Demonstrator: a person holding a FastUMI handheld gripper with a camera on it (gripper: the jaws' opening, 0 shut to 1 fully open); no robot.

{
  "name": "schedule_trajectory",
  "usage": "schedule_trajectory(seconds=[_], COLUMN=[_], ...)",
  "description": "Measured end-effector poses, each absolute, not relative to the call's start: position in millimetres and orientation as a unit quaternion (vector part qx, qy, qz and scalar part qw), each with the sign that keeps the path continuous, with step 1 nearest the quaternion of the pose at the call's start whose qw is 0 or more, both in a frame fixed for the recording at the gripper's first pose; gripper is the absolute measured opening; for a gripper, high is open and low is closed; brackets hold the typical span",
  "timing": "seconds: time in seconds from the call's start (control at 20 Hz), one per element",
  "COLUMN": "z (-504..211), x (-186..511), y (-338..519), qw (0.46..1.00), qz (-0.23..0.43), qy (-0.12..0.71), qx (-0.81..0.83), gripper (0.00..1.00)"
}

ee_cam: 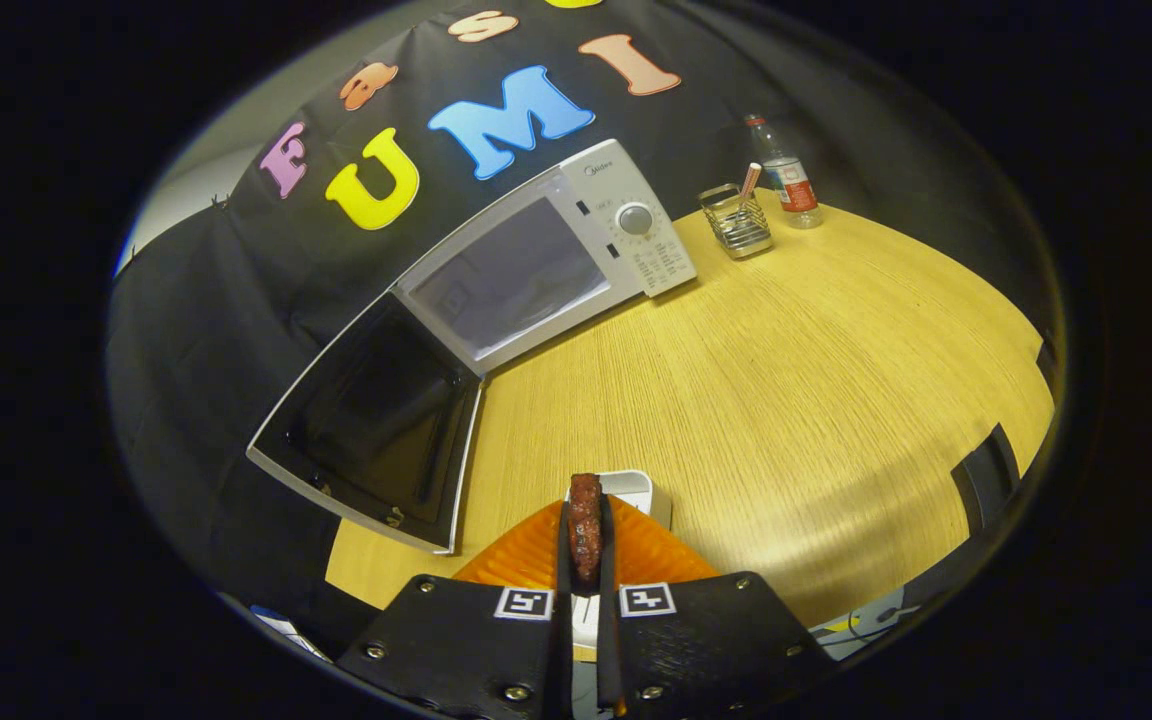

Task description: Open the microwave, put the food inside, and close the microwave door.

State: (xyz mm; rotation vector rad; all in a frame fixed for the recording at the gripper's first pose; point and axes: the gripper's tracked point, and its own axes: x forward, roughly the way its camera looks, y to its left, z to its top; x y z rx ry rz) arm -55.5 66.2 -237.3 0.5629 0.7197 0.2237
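Observation:
A white microwave (556, 250) stands at the far side of the wooden table (786, 400), against the booth wall. Its door (376, 425) hangs wide open to the left, showing the pale cavity (511, 275). My gripper (585, 530) is shut on a dark red-brown piece of food (585, 525), which stands on edge between both fingers. The food is held above an orange ridged plate (636, 555) and a small white box (636, 490), well short of the microwave.
A wire holder (736, 222) with a pink-tipped stick and a plastic bottle (786, 180) stand at the far right of the table. Bare tabletop stretches between my fingers and the microwave. Dark objects sit at the table's right edge (986, 470).

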Motion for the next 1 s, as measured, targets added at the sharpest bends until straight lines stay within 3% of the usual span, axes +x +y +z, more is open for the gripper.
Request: schedule_trajectory(seconds=[0.4, 1.0], z=[-183.0, -178.8], x=[15.9, 137.8], y=[67.0, 119.1], qw=[0.898, 0.892], qz=[0.116, 0.147], qy=[0.291, 0.264], qx=[0.31, 0.337], gripper=[0.1, 0.1])
